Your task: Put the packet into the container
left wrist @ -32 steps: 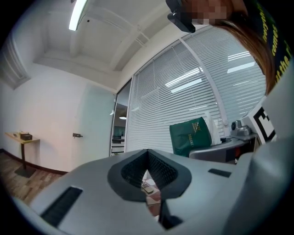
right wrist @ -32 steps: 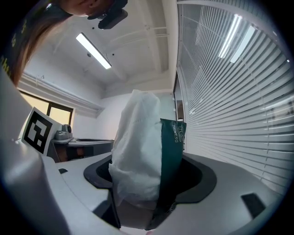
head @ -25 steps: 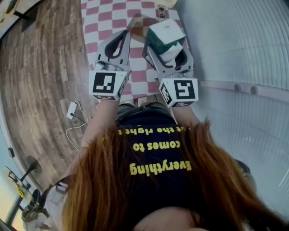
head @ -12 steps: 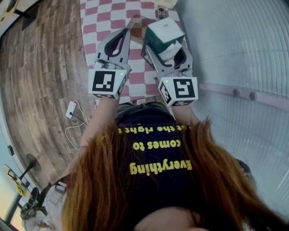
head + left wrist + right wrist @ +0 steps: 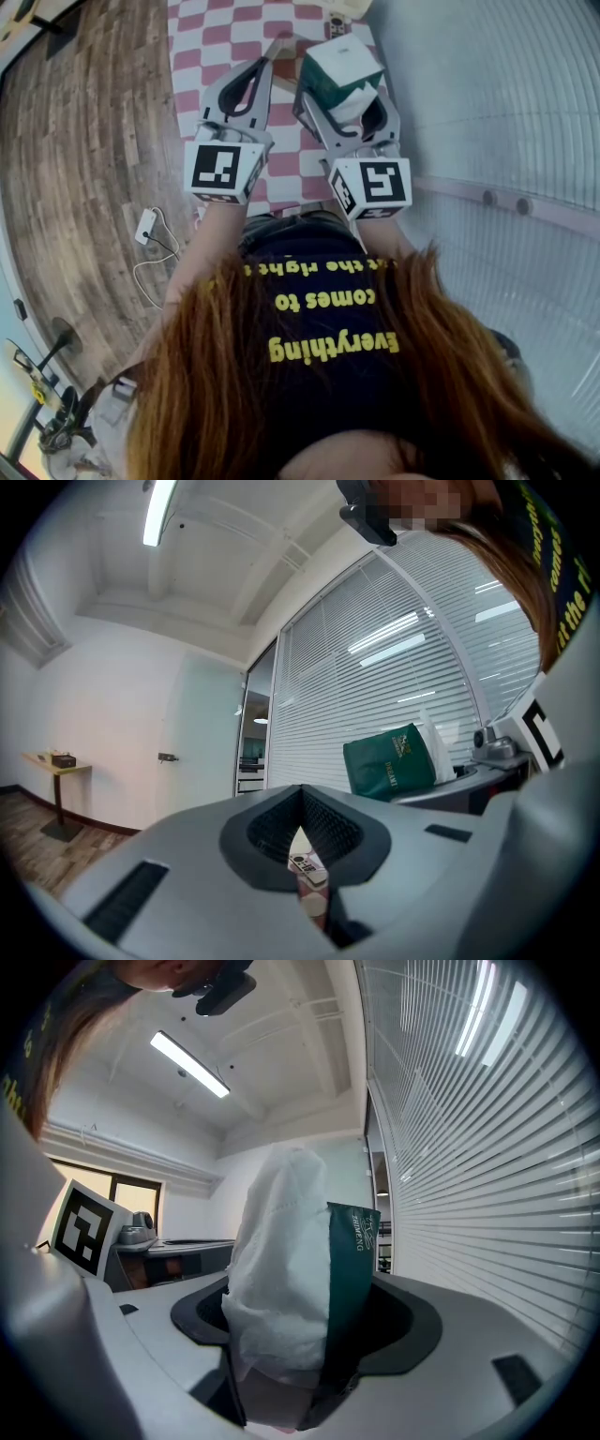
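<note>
The packet (image 5: 341, 67) is a green and white tissue pack with white tissue bulging from it. My right gripper (image 5: 343, 89) is shut on it and holds it above the right side of the red and white checkered table (image 5: 211, 47). In the right gripper view the packet (image 5: 298, 1279) stands upright between the jaws and fills the gap. My left gripper (image 5: 275, 45) hovers beside it on the left, shut with nothing in it. From the left gripper view the packet (image 5: 389, 761) shows to the right. I see no container that I can name for sure.
A small remote (image 5: 335, 23) lies at the table's far edge and shows through the left jaws (image 5: 305, 864). Window blinds (image 5: 487, 94) run along the right. On the wooden floor at the left lies a white power block with a cable (image 5: 148, 228).
Both grippers have crept slightly forward over the table. The packet stays held in the right gripper.
</note>
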Available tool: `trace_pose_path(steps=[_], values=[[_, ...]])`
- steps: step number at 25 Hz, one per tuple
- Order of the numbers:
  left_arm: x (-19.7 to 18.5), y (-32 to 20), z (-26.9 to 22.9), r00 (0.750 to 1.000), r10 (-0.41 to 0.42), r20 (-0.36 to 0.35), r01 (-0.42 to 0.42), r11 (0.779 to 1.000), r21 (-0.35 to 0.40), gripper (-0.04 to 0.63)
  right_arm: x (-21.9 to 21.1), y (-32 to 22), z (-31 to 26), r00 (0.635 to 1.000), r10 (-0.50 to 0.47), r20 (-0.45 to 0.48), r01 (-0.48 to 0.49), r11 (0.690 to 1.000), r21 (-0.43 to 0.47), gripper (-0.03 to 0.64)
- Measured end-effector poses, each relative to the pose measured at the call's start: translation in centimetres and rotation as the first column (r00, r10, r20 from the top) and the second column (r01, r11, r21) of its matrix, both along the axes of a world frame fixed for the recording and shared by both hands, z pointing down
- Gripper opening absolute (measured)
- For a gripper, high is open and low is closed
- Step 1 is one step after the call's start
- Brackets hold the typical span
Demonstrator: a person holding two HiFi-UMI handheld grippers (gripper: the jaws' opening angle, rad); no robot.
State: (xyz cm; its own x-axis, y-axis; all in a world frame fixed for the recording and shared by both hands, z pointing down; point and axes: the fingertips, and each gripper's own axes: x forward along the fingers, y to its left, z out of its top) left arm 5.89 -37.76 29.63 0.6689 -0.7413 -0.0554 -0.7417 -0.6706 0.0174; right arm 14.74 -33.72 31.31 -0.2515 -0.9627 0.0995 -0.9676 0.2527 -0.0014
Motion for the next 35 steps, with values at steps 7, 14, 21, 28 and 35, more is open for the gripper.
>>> trace_pose_path(steps=[7,14,21,28,35], values=[[-0.2,0.1,0.3,1.000,-0.007,0.000,0.007,1.000,-0.003,0.000,1.0,-1.1,1.7,0.999,0.010,-0.033,-0.011,1.000,-0.023,0.365],[-1.5,0.0,0.6,0.999,-0.032,0.007,0.032,0.999,-0.008,0.000,2.7,-5.7,5.9,0.967,-0.070,-0.246,0.031,0.987,-0.157,0.365],[-3.0,0.0,0.9,0.998,-0.070,0.002,0.070,0.998,-0.009,0.000,2.1,-10.3,11.3,0.836,-0.306,-0.457,0.142,0.923,-0.358,0.365],[-4.3,-0.3,1.3,0.993,-0.115,0.000,0.115,0.993,-0.014,0.000,1.3,-12.5,15.6,0.743,-0.452,-0.493,0.185,0.847,-0.498,0.365],[-5.0,-0.6,1.4,0.990,-0.142,0.003,0.142,0.990,-0.017,0.000,0.7,-14.0,18.7,0.654,-0.567,-0.501,0.212,0.773,-0.598,0.365]])
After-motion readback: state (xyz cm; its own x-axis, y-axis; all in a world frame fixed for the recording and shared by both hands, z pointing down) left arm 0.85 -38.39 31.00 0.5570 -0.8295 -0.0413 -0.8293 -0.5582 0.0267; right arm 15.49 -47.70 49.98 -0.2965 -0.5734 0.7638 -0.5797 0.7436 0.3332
